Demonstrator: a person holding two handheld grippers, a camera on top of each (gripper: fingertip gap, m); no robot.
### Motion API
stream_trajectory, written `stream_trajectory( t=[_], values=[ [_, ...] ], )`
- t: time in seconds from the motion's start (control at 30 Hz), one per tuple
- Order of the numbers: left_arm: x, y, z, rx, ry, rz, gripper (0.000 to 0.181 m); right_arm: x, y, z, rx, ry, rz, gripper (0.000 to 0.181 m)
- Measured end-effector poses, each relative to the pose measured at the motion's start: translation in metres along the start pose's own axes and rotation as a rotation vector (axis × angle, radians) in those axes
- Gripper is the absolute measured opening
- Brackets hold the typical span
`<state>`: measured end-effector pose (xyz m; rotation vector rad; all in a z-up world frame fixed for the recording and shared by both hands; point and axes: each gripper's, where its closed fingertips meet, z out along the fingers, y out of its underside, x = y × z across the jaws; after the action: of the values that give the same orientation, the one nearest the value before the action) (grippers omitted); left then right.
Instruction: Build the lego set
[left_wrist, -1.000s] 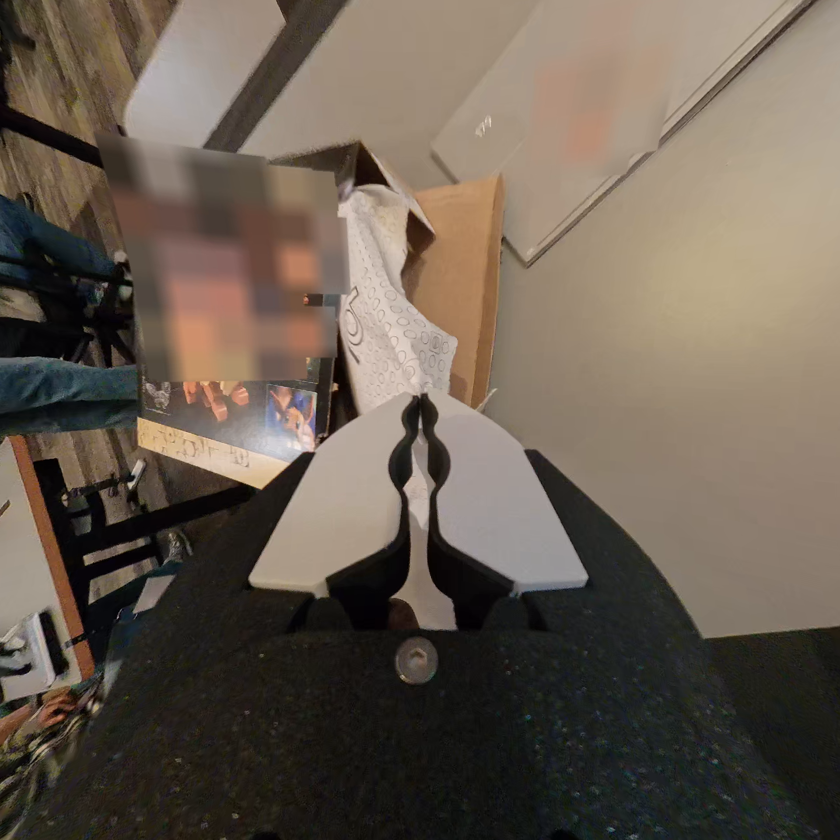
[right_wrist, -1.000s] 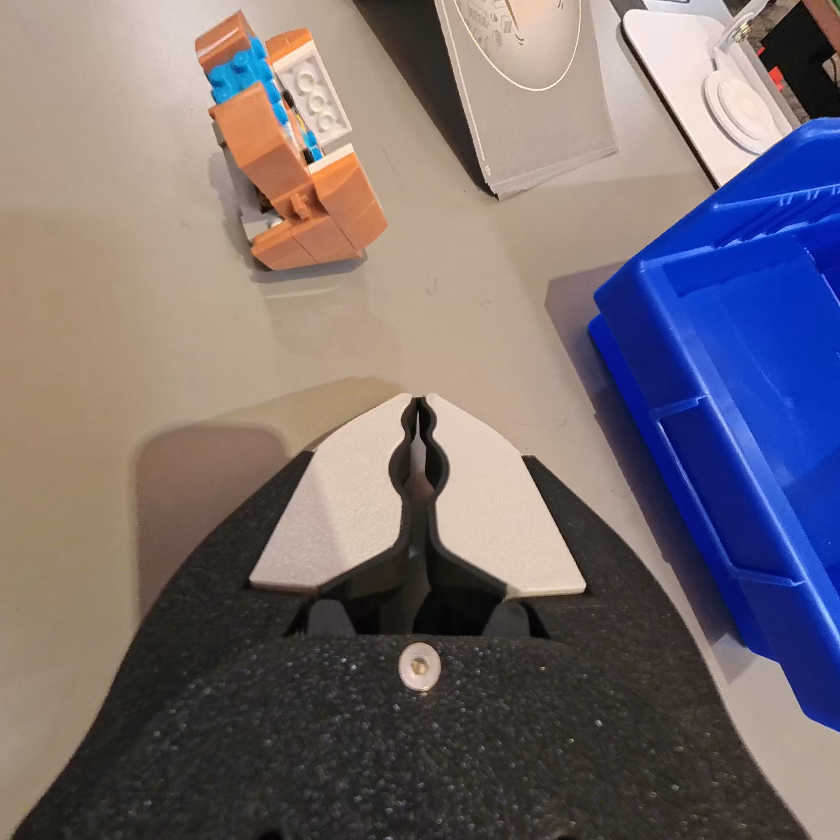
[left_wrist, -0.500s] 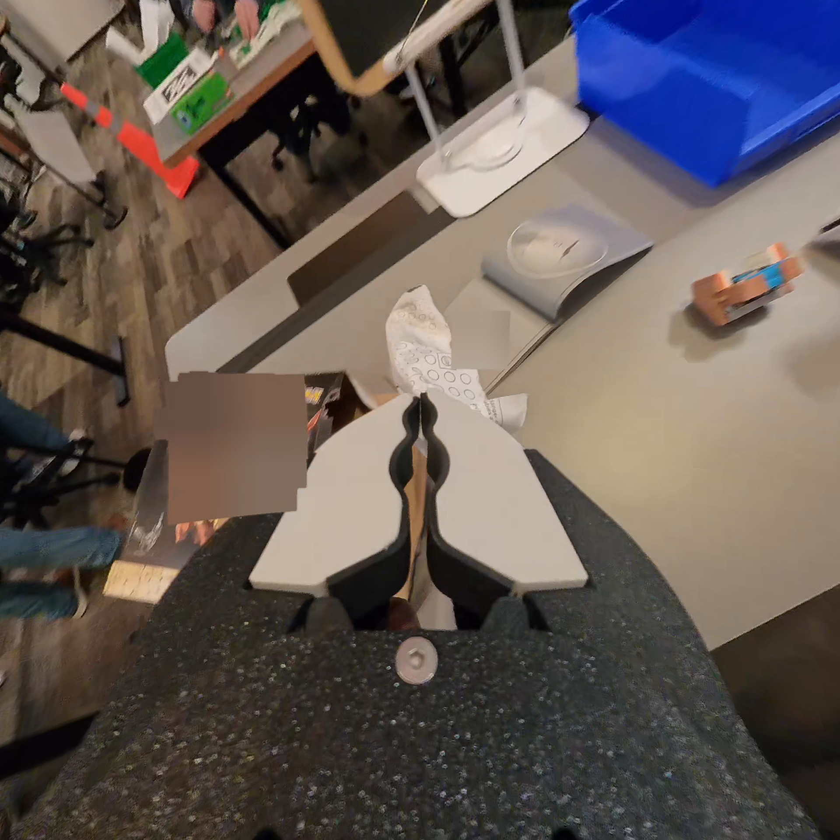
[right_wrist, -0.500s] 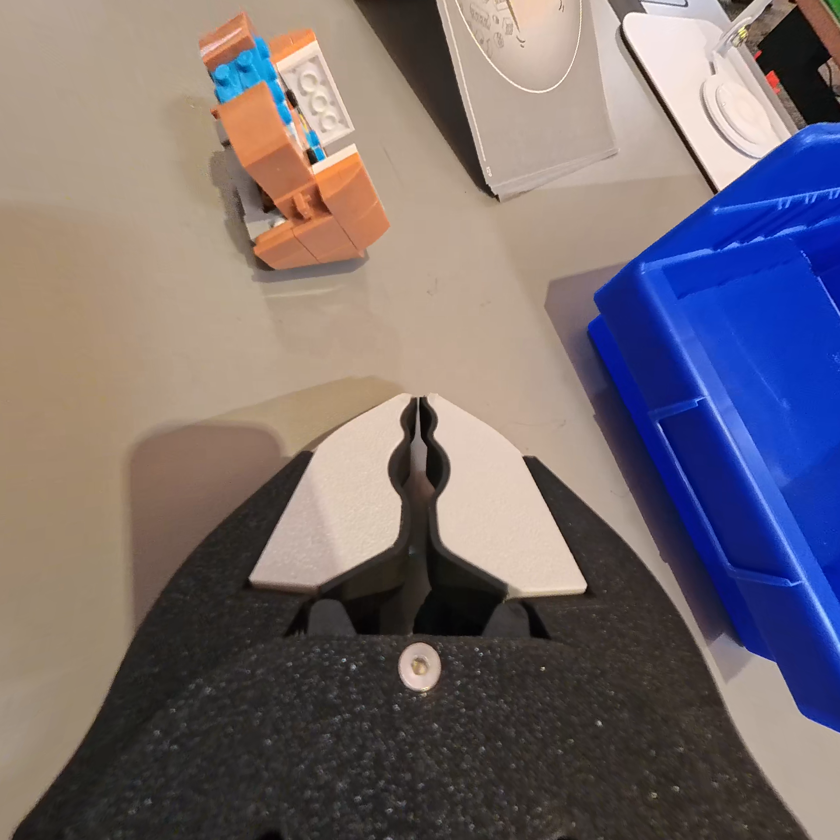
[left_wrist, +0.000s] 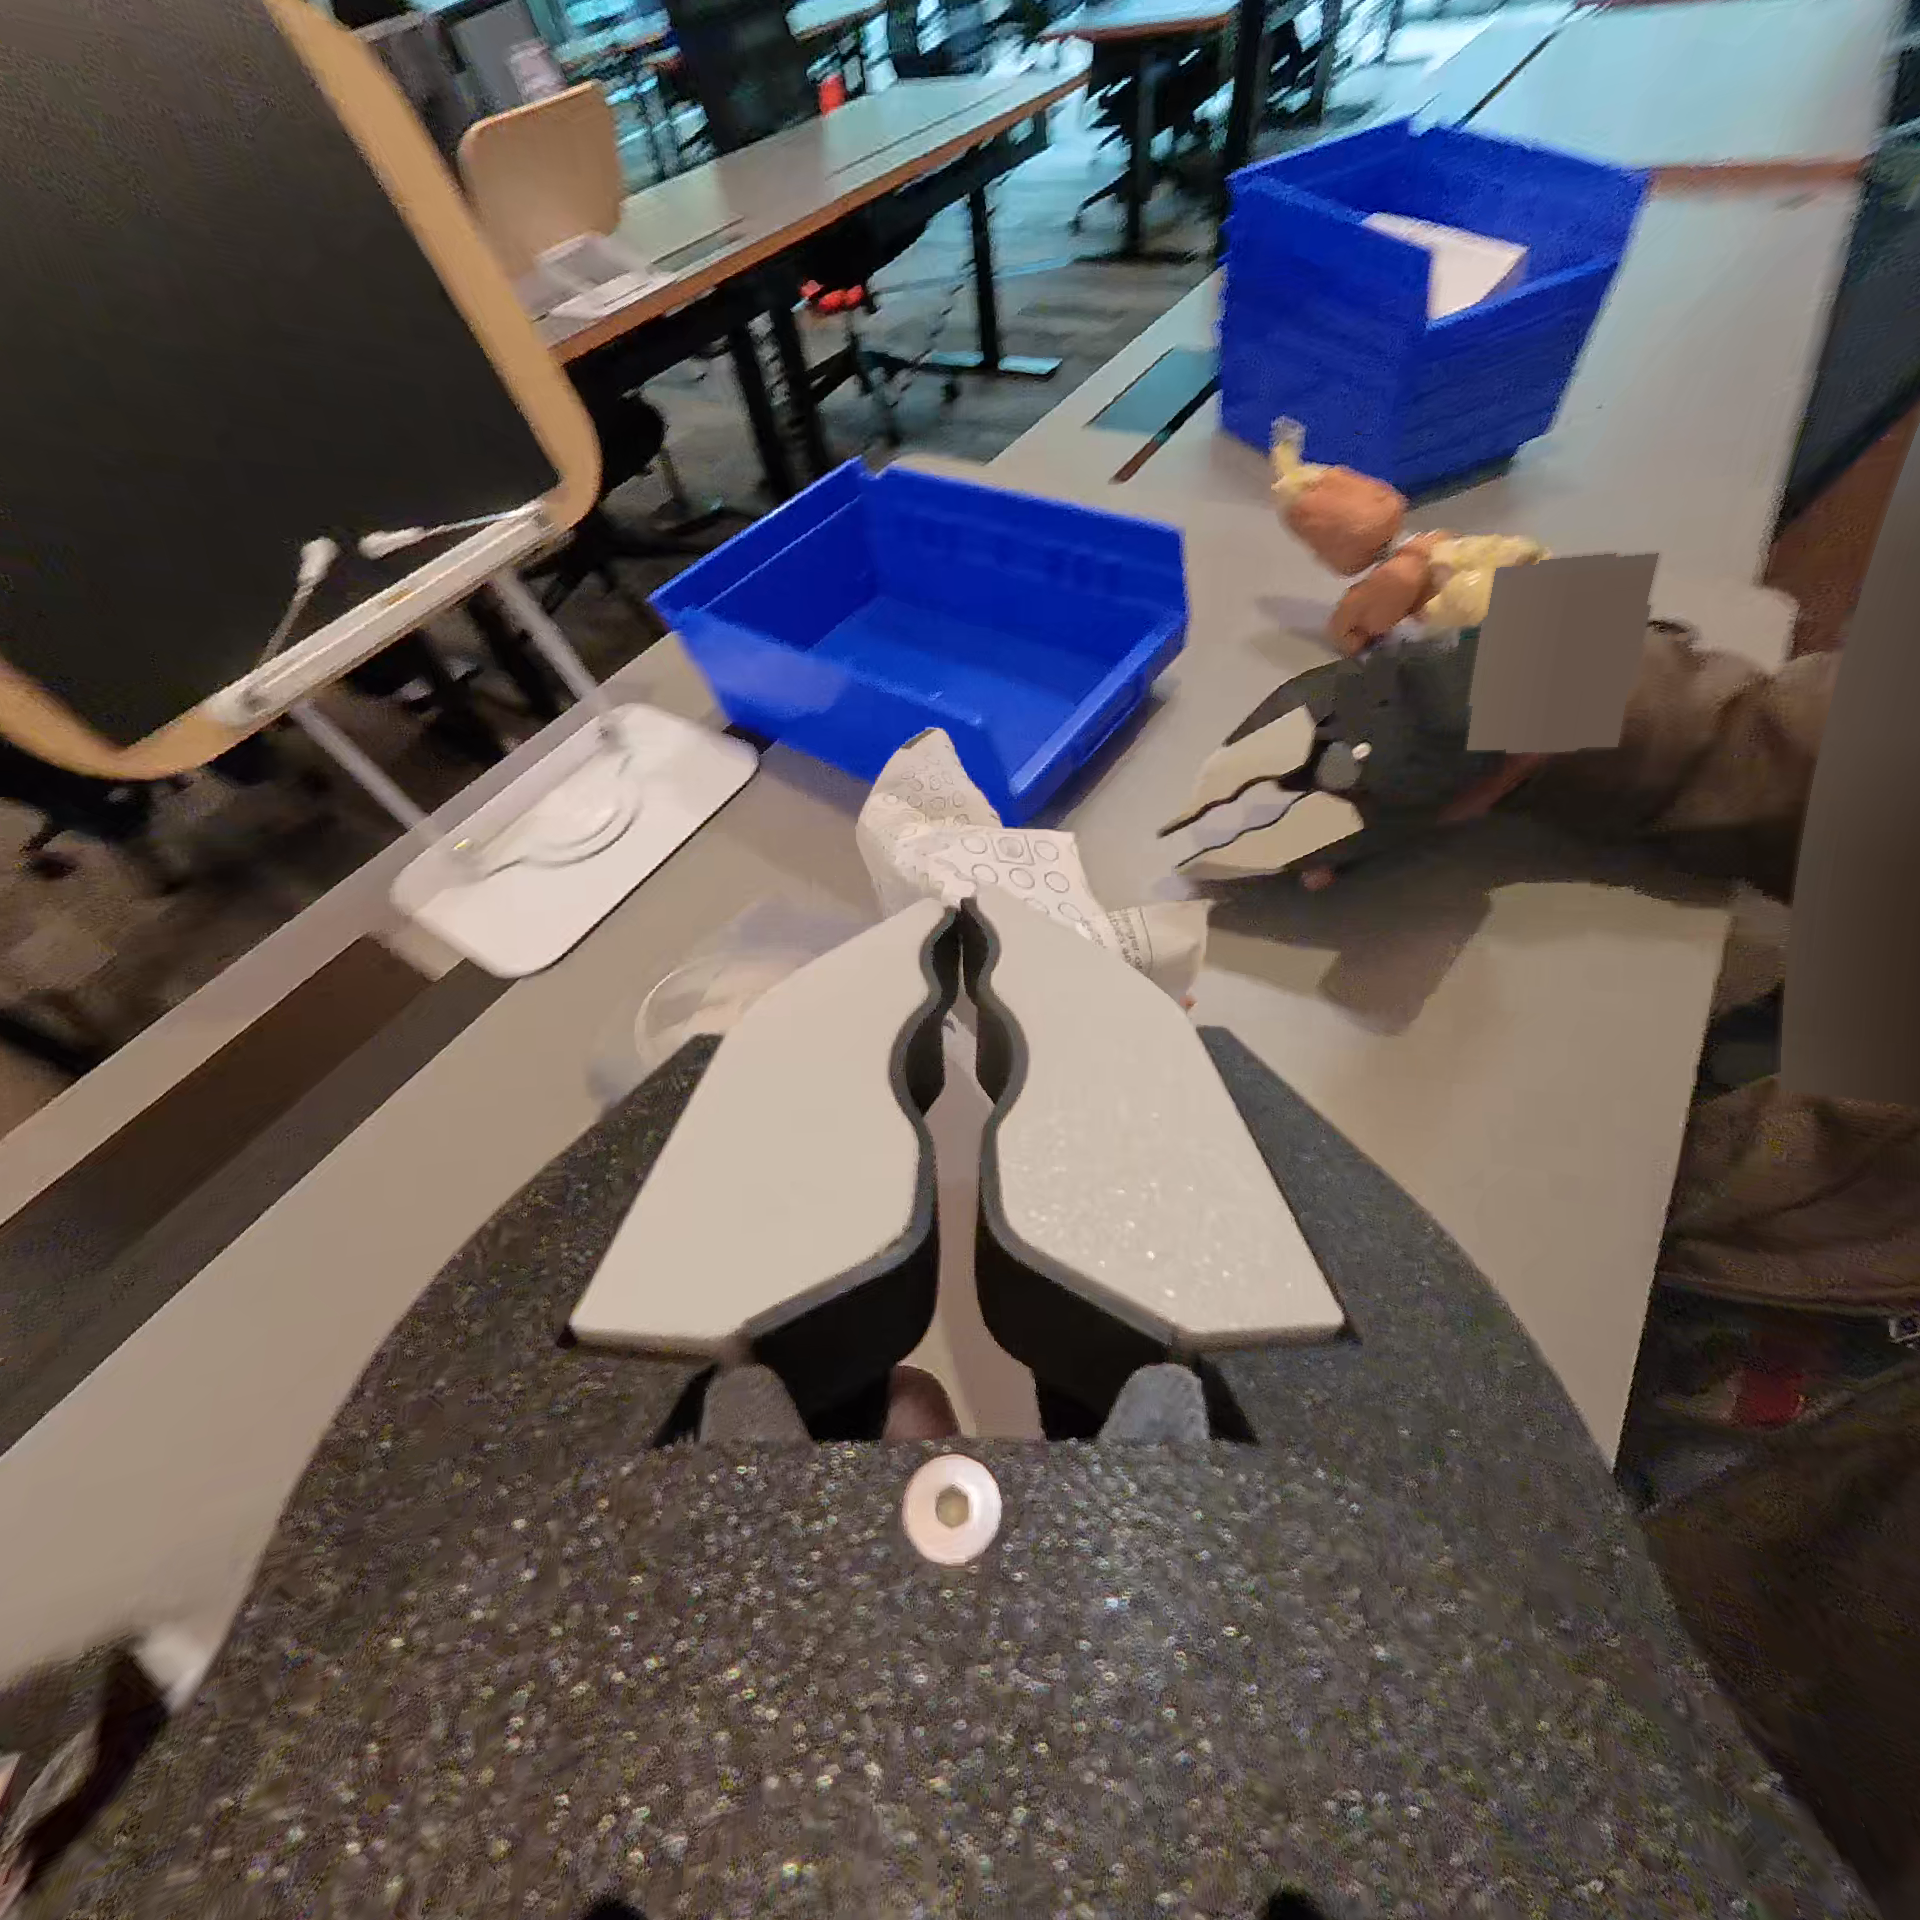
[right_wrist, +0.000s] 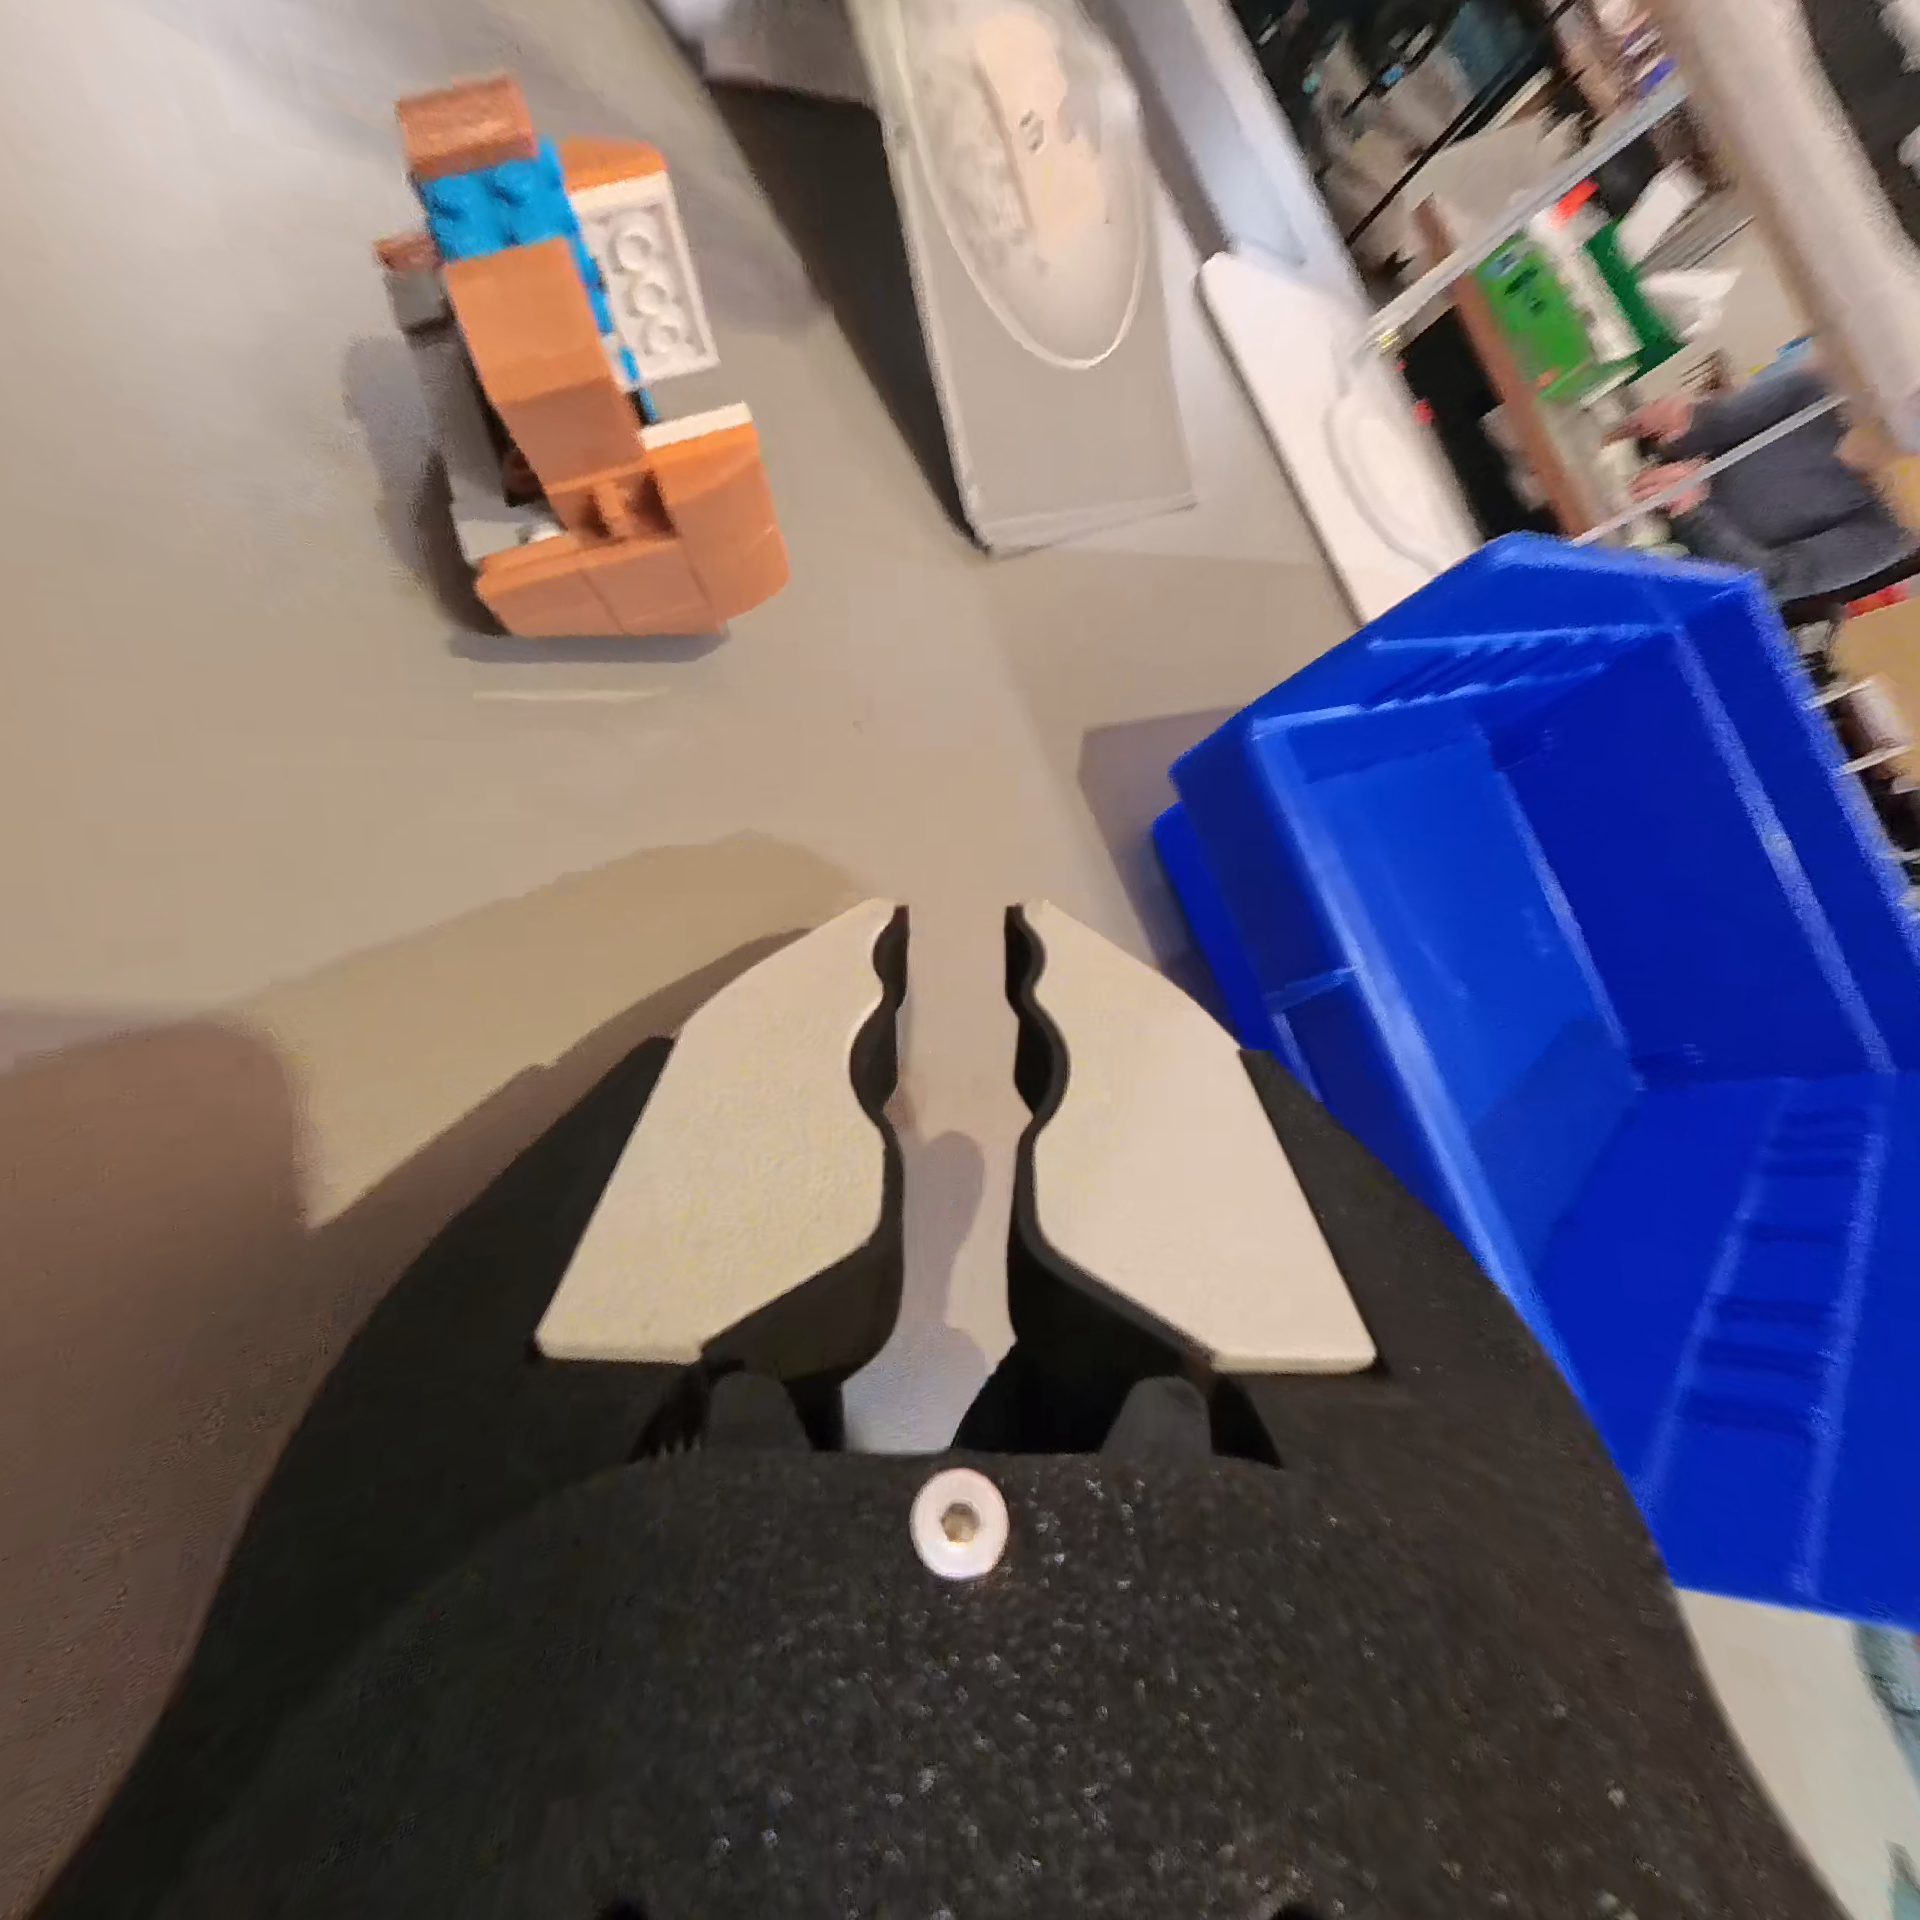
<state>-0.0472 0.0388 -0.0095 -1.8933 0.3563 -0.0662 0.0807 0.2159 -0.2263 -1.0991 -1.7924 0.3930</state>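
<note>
My left gripper (left_wrist: 958, 914) is shut on a white printed paper bag (left_wrist: 971, 831), which sticks out beyond the tips above the grey table (left_wrist: 1455, 1039). My right gripper (right_wrist: 954, 914) is open by a narrow gap and empty, low over the table. It also shows in the left wrist view (left_wrist: 1179, 854), to the right of the bag. A part-built lego model (right_wrist: 582, 384) of orange-brown, blue and white bricks lies on the table ahead and left of the right gripper, apart from it.
An empty blue bin (left_wrist: 935, 623) sits behind the bag and right of the right gripper (right_wrist: 1558, 1039). Stacked blue bins (left_wrist: 1423, 301) stand farther back. A grey booklet (right_wrist: 1039, 260), a white stand base (left_wrist: 582, 842) and blurred brown lumps (left_wrist: 1351, 520) are also on the table. The tips of one gripper are about 30 cm away from the tips of the other.
My left gripper has swung up from the cardboard box with the bag and now faces across the table. My right gripper has opened from shut to a narrow gap and tilted.
</note>
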Motion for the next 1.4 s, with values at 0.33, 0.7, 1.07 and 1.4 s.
stream_trajectory(
  t=[0.33, 0.7, 1.07, 1.4],
  values=[
    [0.004, -0.007, 0.068, 0.099, 0.191, -0.005, 0.0, 0.049, -0.082, -0.042, 0.373, 0.294, -0.098, 0.022],
    [-0.011, 0.01, 0.072, 0.156, 0.189, -0.074, 0.0, -0.005, -0.189, 0.001, 0.463, 0.192, -0.321, 0.02],
    [-0.013, 0.025, 0.062, 0.165, 0.227, -0.101, 0.0, 0.003, -0.189, 0.039, 0.354, 0.287, -0.292, 0.022],
    [-0.013, 0.046, 0.045, 0.123, 0.249, -0.087, 0.0, 0.008, -0.196, 0.036, 0.327, 0.335, -0.442, 0.0]
  ],
)
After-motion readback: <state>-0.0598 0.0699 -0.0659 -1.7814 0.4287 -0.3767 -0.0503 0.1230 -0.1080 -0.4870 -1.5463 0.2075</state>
